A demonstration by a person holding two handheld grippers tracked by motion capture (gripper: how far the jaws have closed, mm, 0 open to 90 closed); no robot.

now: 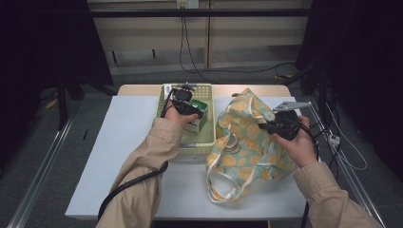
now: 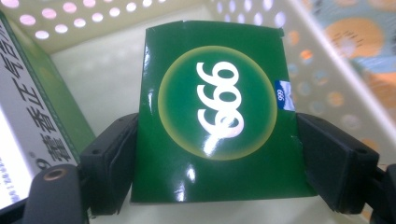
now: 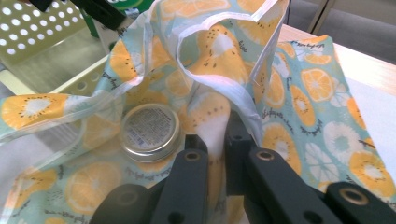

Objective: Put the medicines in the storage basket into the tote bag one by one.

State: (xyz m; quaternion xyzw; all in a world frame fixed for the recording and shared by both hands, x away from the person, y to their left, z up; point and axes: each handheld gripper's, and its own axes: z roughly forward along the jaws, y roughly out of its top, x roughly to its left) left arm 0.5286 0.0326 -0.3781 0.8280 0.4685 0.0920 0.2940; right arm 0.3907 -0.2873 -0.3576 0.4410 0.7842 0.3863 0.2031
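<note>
A glossy green box [image 2: 217, 102] with a white "999" in a pale circle sits between the jaws of my left gripper [image 2: 217, 158], whose pads touch both its sides. This happens inside the pale yellow perforated basket [image 1: 195, 151], where the left gripper [image 1: 189, 109] and the green box [image 1: 199, 113] are seen from above. My right gripper [image 3: 215, 140] is shut on the rim of a fabric bag [image 3: 299, 88] printed with orange slices, holding its mouth up. A round metal tin [image 3: 149, 131] lies inside the bag [image 1: 249, 142].
A second green and white box [image 2: 28, 126] stands beside the held one in the basket. The basket and bag rest on a white mat [image 1: 119, 156] over the wooden table. The bag's handles [image 1: 221, 192] trail toward the front edge. Cables [image 1: 342, 147] lie on the floor to the right.
</note>
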